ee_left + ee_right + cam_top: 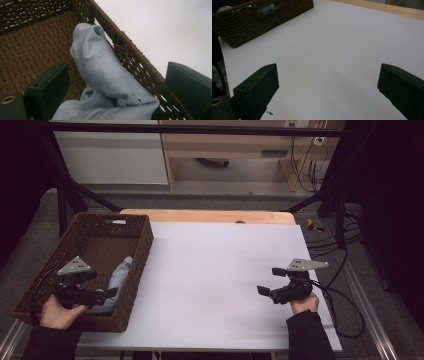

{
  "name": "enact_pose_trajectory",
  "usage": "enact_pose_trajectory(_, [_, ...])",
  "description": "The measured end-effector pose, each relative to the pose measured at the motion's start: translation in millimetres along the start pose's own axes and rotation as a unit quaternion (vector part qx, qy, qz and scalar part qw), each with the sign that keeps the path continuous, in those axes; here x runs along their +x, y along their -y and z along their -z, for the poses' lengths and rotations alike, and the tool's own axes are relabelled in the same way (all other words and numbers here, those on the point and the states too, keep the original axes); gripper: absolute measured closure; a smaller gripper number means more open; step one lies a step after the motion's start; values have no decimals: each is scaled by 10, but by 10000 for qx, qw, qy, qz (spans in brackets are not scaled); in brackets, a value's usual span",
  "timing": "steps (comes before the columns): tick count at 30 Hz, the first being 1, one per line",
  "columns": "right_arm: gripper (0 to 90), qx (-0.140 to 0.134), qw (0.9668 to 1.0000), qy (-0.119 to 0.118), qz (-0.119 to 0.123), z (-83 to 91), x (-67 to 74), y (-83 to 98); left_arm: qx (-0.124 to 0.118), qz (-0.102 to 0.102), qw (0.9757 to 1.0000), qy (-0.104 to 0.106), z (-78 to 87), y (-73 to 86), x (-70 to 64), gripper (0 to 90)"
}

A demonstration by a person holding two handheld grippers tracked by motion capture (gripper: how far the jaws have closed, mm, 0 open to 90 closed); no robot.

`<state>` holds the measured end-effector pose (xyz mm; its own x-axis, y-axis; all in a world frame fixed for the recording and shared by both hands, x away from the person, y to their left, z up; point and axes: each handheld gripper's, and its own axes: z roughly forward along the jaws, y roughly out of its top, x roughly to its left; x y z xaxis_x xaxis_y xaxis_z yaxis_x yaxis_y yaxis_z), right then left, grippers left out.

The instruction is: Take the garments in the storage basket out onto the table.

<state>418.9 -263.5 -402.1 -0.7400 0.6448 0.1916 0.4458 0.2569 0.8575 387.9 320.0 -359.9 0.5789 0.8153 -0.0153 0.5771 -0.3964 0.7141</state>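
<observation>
Over at the left edge of the worktop (215, 270) sits the woven brown basket (142, 245), and the left gripper (102, 295) is inside it, low at the near end, held in the person's left hand (57, 312). Its fingers (48, 85) are spread wide apart, and between them lies the pale blue garment (105, 72), bunched up and leaning on the basket's right wall. From the left gripper view, one finger hangs over the basket's woven floor while the other sits out past the rim, over the white sheet. The cloth runs up from the near end of the basket toward the wall's top edge; whether either finger touches the fabric, you can't tell from here. The fingers are not pinching it.

Across to the right side: the right gripper (272, 281) hovers above the white sheet (342, 45) near the right edge of the worktop, held in the right hand (304, 303) with its cable trailing off toward the near right corner. Its fingers (257, 92) are spread wide too, with bare white sheet between them. In the right gripper view the basket stands well apart, up toward the far left, with a bit of pale blue showing through its handle slot. A strip of bare wood runs along the far edge of the worktop.
</observation>
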Motion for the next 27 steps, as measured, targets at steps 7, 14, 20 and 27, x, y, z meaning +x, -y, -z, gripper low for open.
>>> enact_pose_trajectory(7, [43, 9, 10000, -1, 1, 1, 0, 1, 275, -42, 9996, -79, -66, 25, -23, 80])
enact_pose_trajectory(14, [43, 27, 10000, 9, 9, -6, -2, 1, 451, -17, 9989, -97, -76, 42, -32, 120])
enact_pose_trajectory(20, [43, 65, 10000, -4, 5, -18, -2, 4, 604, -48, 9982, -45, -109, 39, -32, 194])
enact_pose_trajectory(27, [43, 62, 10000, -15, -4, -21, -1, 4, 718, 37, 9974, -15, -142, 35, -33, 259])
